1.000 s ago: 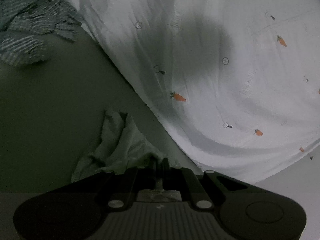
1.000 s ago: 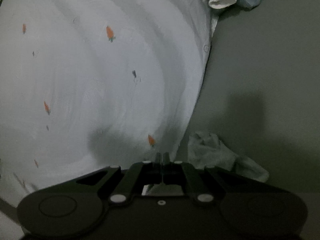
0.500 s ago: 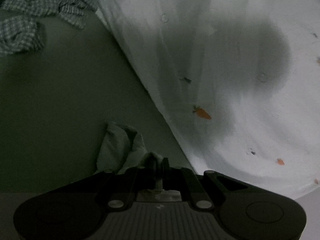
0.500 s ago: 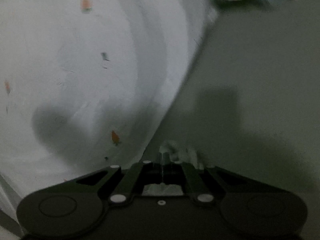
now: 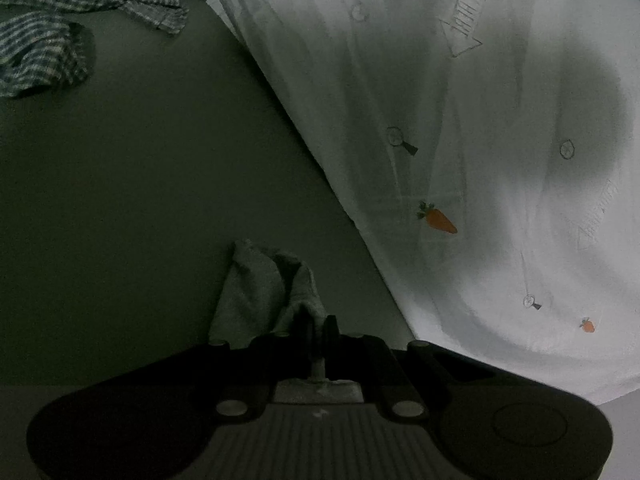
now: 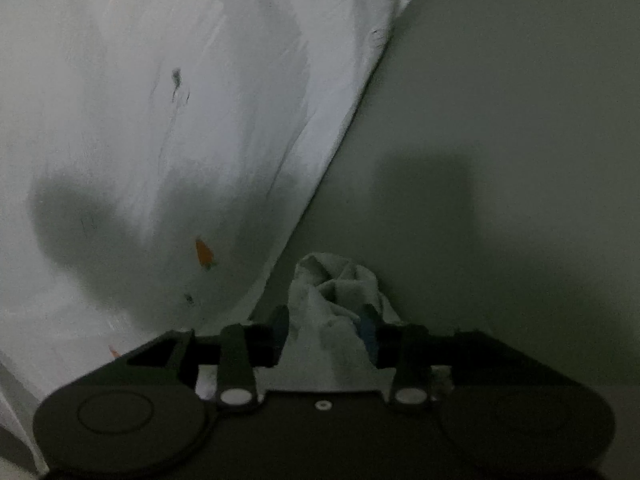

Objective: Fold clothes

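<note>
A white shirt with small carrot prints [image 5: 460,128] spreads over the right of the left wrist view and over the left of the right wrist view [image 6: 140,120]. My left gripper [image 5: 318,322] is shut on a bunched corner of the shirt [image 5: 264,292], which sticks up just ahead of the fingers. My right gripper [image 6: 326,328] is open, with another bunched corner of the shirt [image 6: 336,284] loose between its jaws.
The clothes lie on a dull green surface [image 5: 140,184], also seen in the right wrist view [image 6: 500,120]. A crumpled checked garment [image 5: 68,20] lies at the far left of the left wrist view. More clothing sits at the top edge of the right wrist view.
My right gripper has opened and let go of its shirt corner. Both grippers have moved along the shirt's edges; the left stays shut on its corner.
</note>
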`<control>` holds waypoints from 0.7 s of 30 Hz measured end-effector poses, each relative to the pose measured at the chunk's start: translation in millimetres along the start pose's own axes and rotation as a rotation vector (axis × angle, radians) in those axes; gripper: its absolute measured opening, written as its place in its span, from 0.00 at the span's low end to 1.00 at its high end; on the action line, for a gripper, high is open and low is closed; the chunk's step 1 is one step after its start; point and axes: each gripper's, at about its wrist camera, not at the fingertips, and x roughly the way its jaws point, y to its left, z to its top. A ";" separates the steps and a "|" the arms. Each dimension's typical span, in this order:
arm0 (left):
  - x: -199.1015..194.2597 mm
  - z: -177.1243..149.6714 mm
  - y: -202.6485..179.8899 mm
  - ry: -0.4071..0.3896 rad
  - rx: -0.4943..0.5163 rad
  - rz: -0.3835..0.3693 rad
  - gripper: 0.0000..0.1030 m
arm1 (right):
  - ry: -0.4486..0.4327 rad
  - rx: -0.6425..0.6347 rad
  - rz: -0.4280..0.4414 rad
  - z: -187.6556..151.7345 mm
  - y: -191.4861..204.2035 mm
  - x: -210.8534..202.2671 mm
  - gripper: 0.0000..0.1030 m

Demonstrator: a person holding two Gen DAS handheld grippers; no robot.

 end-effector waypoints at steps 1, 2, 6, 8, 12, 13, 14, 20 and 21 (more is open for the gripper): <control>-1.0 -0.5 0.9 0.000 -0.004 0.000 0.05 | 0.019 -0.034 -0.002 0.6 3.8 9.4 0.48; -2.2 -1.0 1.9 0.000 -0.007 0.000 0.05 | 0.035 -0.064 -0.010 2.0 8.8 17.2 0.50; -0.3 -1.4 3.0 -0.008 -0.018 0.006 0.05 | 0.120 -0.216 -0.073 1.7 24.0 49.1 0.37; -1.4 -1.5 2.9 -0.013 -0.015 0.009 0.05 | 0.131 -0.236 -0.106 2.2 26.5 56.5 0.14; -7.0 4.0 -9.4 -0.047 -0.005 -0.016 0.05 | 0.018 -0.180 0.009 11.5 28.7 34.1 0.09; -11.9 7.4 -14.5 -0.059 0.003 -0.032 0.05 | -0.009 -0.175 0.065 17.2 31.0 26.2 0.08; -14.4 11.6 -20.2 -0.071 0.018 -0.045 0.05 | -0.027 -0.156 0.111 23.2 32.4 20.9 0.08; 18.1 50.0 -34.9 -0.087 0.047 -0.013 0.10 | -0.065 -0.160 0.117 57.8 45.1 40.8 0.16; 27.3 54.7 -31.8 -0.097 0.050 0.058 0.13 | -0.060 -0.169 0.043 58.9 44.7 50.2 0.20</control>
